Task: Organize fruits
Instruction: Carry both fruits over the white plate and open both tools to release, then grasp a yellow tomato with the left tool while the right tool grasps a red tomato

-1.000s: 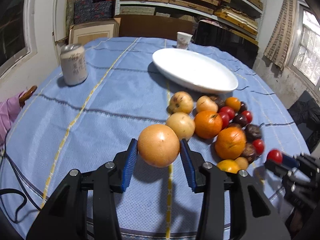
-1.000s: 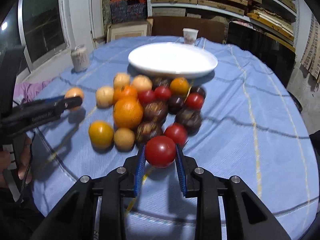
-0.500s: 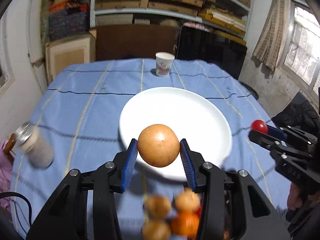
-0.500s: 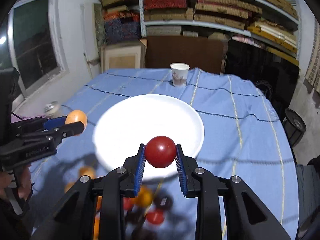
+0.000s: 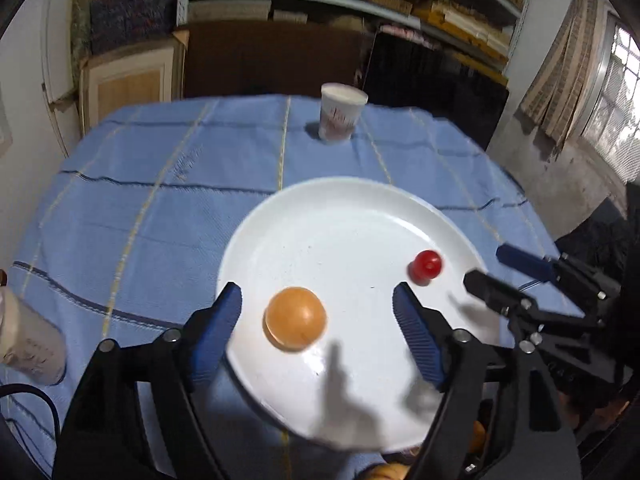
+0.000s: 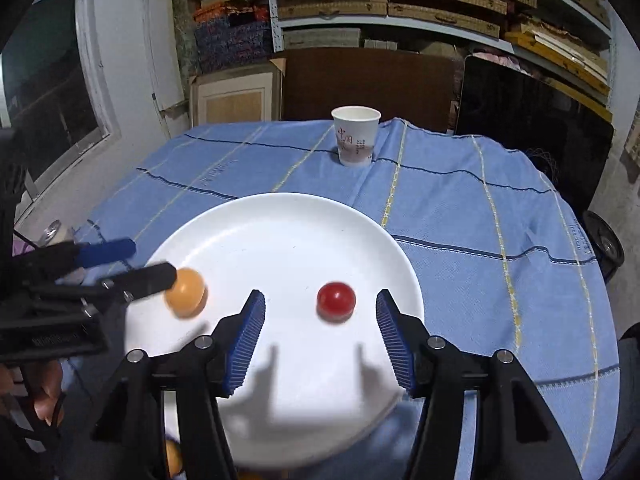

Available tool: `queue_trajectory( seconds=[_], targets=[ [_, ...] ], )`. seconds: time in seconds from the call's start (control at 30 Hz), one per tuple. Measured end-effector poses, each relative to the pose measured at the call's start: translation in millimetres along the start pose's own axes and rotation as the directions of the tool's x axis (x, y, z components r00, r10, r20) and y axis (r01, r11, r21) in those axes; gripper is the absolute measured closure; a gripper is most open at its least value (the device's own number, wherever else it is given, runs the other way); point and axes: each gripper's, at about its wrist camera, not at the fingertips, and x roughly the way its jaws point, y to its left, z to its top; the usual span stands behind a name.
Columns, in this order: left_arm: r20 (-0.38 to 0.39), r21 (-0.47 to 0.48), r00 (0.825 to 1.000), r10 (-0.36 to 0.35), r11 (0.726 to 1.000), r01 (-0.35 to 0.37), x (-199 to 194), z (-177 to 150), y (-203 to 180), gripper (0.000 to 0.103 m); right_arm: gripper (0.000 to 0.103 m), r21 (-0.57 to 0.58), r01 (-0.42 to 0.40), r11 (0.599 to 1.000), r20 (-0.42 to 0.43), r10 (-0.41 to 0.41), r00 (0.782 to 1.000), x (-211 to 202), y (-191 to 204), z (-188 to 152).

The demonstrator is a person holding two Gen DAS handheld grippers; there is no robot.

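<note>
On the plate [image 6: 224, 220] lie an orange fruit [image 5: 295, 323] and a red one [image 6: 336, 301], both grippers [image 5: 316, 336] [image 6: 320, 340] wide open and empty, with most fruit seemingly left to move.

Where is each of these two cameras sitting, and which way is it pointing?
Left wrist view: sits on the left tongs, looking forward and down at the white plate; its open blue fingers flank the orange fruit.
Right wrist view: sits on the right tongs, same direction; open fingers flank the red fruit, and a hand shows at left.
Shared: plate, both fruits, paper cup, blue tablecloth, and each other's tongs.
</note>
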Motion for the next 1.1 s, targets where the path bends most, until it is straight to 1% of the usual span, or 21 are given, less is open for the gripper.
queue_trajectory(
  seconds=[0.1, 0.2, 0.27, 0.33, 0.4, 0.5, 0.6, 0.67, 0.77, 0.8, 0.87, 0.9, 0.93, 0.97, 1.0, 1.03, 1.1],
  targets=[
    [0.026, 0.026, 1.000, -0.007, 1.000, 0.006, -38.0, -19.7, -7.2, 0.023, 0.045, -0.023, 0.008, 1.000, 0.027, -0.007, 1.000, -36.6, 7.3, -19.7],
    [0.033, 0.097, 0.999, -0.013, 0.995, 0.010, -76.4, -59.0, -19.9, 0.022, 0.044, -0.035, 0.015, 0.999, 0.046, -0.014, 0.999, -76.9, 15.2, -52.4],
    [0.033, 0.142, 0.999, -0.018, 0.990, 0.013, -97.3, -89.1, -28.5, 0.022, 0.043, -0.037, 0.018, 0.999, 0.057, -0.016, 0.998, -103.1, 20.7, -81.3],
    [0.018, 0.207, 1.000, -0.023, 0.978, 0.019, -118.7, -132.6, -42.2, 0.022, 0.041, -0.020, 0.004, 1.000, 0.069, -0.003, 0.998, -124.9, 25.1, -112.4],
    [0.020, 0.261, 1.000, -0.017, 0.965, 0.011, -133.3, -169.2, -53.0, 0.022, 0.040, 0.002, 0.005, 1.000, 0.077, -0.005, 0.997, -138.5, 28.7, -139.1],
    [0.014, 0.293, 1.000, -0.011, 0.956, 0.007, -142.2, -211.7, -61.0, 0.022, 0.040, 0.031, 0.026, 0.999, 0.089, -0.029, 0.996, -152.9, 35.8, -179.2],
    [-0.005, 0.266, 1.000, -0.002, 0.964, 0.003, -134.8, -236.3, -60.4, 0.022, 0.040, 0.035, 0.022, 0.999, 0.089, -0.025, 0.996, -154.5, 42.0, -203.5],
    [-0.015, 0.240, 1.000, 0.003, 0.971, 0.001, -126.0, -244.3, -57.9, 0.022, 0.040, 0.041, 0.043, 0.998, 0.080, -0.046, 0.996, -150.4, 43.3, -212.0],
    [-0.016, 0.223, 1.000, 0.026, 0.974, -0.022, -116.4, -249.0, -56.5, 0.022, 0.040, 0.067, 0.083, 0.994, 0.087, -0.088, 0.992, -147.0, 38.5, -220.7],
    [-0.015, 0.215, 0.999, 0.028, 0.976, -0.024, -114.2, -249.0, -55.9, 0.022, 0.040, 0.078, 0.083, 0.993, 0.088, -0.090, 0.992, -145.9, 36.7, -221.8],
    [-0.012, 0.204, 1.000, 0.022, 0.979, -0.019, -113.8, -247.7, -55.9, 0.030, 0.040, 0.096, 0.081, 0.992, 0.089, -0.090, 0.992, -141.6, 32.7, -224.8],
    [-0.012, 0.202, 1.000, 0.016, 0.979, -0.013, -113.2, -247.3, -55.5, 0.032, 0.040, 0.106, 0.081, 0.991, 0.078, -0.089, 0.993, -137.7, 30.9, -225.9],
    [-0.017, 0.202, 1.000, 0.006, 0.979, -0.002, -111.8, -245.5, -54.6, 0.037, 0.040, 0.121, 0.068, 0.990, 0.061, -0.076, 0.995, -134.7, 28.5, -226.0],
    [-0.020, 0.204, 1.000, -0.005, 0.979, 0.009, -110.9, -245.4, -54.9, 0.046, 0.040, 0.128, 0.061, 0.990, 0.068, -0.070, 0.995, -135.0, 26.9, -225.0],
    [-0.026, 0.211, 1.000, -0.017, 0.977, 0.022, -109.8, -245.9, -55.9, 0.051, 0.040, 0.128, 0.059, 0.990, 0.079, -0.069, 0.994, -136.2, 26.8, -225.4],
    [-0.031, 0.215, 0.999, -0.022, 0.976, 0.028, -108.2, -246.2, -57.5, 0.065, 0.040, 0.123, 0.049, 0.991, 0.083, -0.060, 0.995, -136.2, 27.5, -225.3],
    [-0.028, 0.218, 0.999, -0.025, 0.975, 0.030, -107.7, -246.1, -59.0, 0.066, 0.040, 0.113, 0.040, 0.993, 0.082, -0.049, 0.995, -135.6, 28.9, -225.8]
  ],
)
